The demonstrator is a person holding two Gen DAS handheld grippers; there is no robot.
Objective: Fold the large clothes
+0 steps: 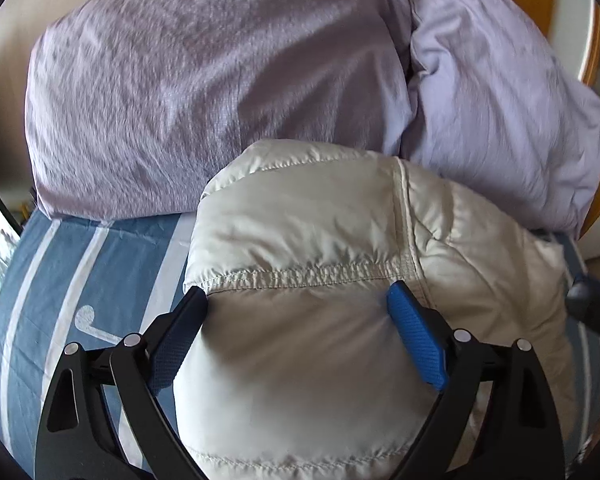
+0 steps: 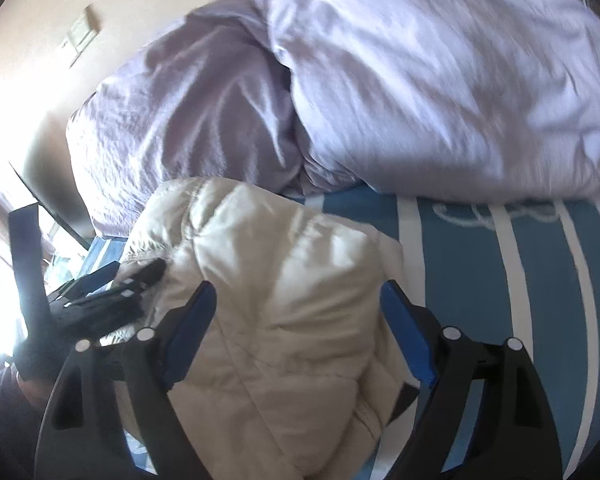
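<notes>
A puffy cream quilted jacket point(image 1: 320, 220) lies bunched on the blue striped bed sheet point(image 1: 80, 280). My left gripper point(image 1: 298, 290) hovers over it with the jaws wide apart; the jacket's stitched seam runs between the fingertips, and the pads do not squeeze it. In the right wrist view the same jacket point(image 2: 284, 248) sits under my right gripper point(image 2: 298, 286), whose blue pads point(image 2: 404, 332) stand apart on either side of the bulging fabric. The left gripper's black body point(image 2: 112, 292) shows at the jacket's left side. A dark part of the right gripper point(image 1: 592, 304) shows at the right edge.
A mauve duvet point(image 1: 200, 80) and a paler lilac one point(image 1: 500, 100) are heaped behind the jacket. Striped sheet point(image 2: 500, 280) lies bare to the right. A wooden frame point(image 1: 528, 0) stands at the far right, and a wall with a switch plate point(image 2: 80, 36) at the left.
</notes>
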